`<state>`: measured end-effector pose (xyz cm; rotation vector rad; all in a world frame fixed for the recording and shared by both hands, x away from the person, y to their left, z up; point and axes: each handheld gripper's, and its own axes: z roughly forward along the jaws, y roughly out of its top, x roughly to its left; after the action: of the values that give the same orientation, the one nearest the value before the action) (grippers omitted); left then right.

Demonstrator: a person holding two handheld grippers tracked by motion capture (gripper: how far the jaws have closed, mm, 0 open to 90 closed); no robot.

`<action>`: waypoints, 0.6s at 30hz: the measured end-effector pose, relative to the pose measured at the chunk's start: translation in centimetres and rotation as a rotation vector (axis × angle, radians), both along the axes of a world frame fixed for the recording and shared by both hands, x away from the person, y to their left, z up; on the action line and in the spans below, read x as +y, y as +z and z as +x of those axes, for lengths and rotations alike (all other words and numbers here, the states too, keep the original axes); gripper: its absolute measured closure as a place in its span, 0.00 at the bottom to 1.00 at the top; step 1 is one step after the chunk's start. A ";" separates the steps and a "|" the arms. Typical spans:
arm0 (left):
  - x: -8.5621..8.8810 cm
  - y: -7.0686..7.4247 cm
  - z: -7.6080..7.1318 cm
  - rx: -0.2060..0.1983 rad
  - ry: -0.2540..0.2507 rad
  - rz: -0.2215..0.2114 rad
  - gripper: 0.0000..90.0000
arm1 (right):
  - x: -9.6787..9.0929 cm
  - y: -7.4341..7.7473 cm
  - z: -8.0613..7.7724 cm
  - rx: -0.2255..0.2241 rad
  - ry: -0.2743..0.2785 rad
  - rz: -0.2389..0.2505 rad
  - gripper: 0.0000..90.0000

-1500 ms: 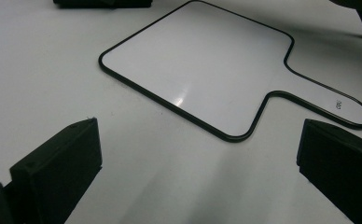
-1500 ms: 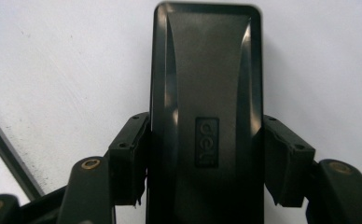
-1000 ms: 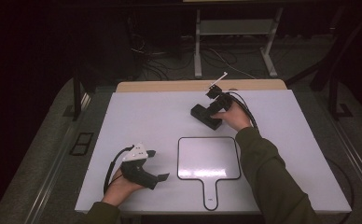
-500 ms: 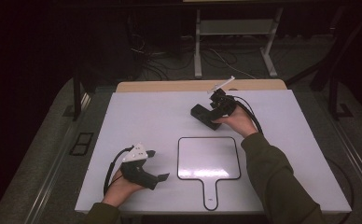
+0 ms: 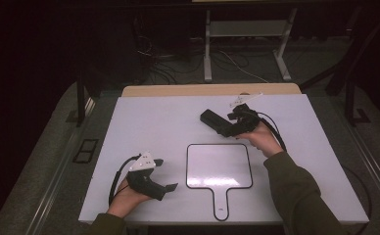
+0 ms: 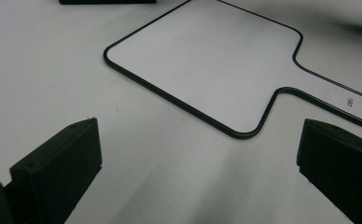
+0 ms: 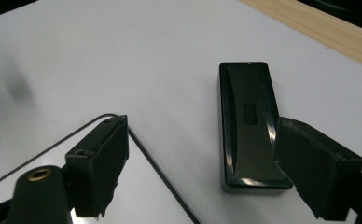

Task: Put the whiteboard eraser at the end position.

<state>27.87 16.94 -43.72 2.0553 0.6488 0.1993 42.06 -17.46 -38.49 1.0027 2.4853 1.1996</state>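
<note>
Black block (image 5: 216, 122) lies flat on the white counter (image 5: 154, 122), up toward 1 o'clock from the counter's middle, long axis running roughly 10 to 4. Looks like a glossy rectangular case w/ a small recessed label on top, seen clearly in the right gripper view (image 7: 249, 126).

Right claw (image 5: 239, 122) sits at the block's 4 o'clock end, held in the person's right hand (image 5: 261, 139), sleeve in dark olive. Its jaws are spread wide: in the right gripper view one jaw is just beside or touching the block's near corner, the other is well apart over the paddle-shaped whiteboard's (image 7: 53, 186) black rim. Not pinching anything. Can't tell if the jaw actually touches the block.

Whiteboard (image 5: 219, 166) lies flat at approx 6 o'clock from the block, near but apart from it, square w/ rounded corners and black edging, handle pointing toward the person's side.

Left claw (image 5: 161, 174) is at the counter's 8 o'clock area, just beside the whiteboard's left edge, held in the left hand (image 5: 127, 198); grey three-cornered plate on top, cable looping off behind. Jaws spread wide in the left gripper view (image 6: 193, 186), bare counter between them, the whiteboard (image 6: 216, 65) ahead of them.
</note>
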 end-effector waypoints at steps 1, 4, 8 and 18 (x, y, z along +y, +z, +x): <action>0.0 0.0 0.0 -0.001 -0.001 -0.001 0.00 | -0.1 0.0 -0.3 -0.006 -0.006 0.003 0.19; 0.0 0.1 -0.1 -0.002 0.002 -0.003 0.00 | -0.7 -0.1 -1.0 -0.020 -0.007 0.015 0.19; 0.0 0.1 -0.1 -0.003 0.001 -0.005 0.00 | -1.3 -0.4 -2.0 -0.033 -0.014 0.011 0.16; -0.1 0.1 -0.1 -0.003 0.002 -0.003 0.00 | -2.5 -0.9 -5.1 -0.069 -0.009 0.039 0.14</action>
<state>27.80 16.86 -43.66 2.0516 0.6490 0.2021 36.96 -19.99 -39.37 0.9644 2.4109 1.2632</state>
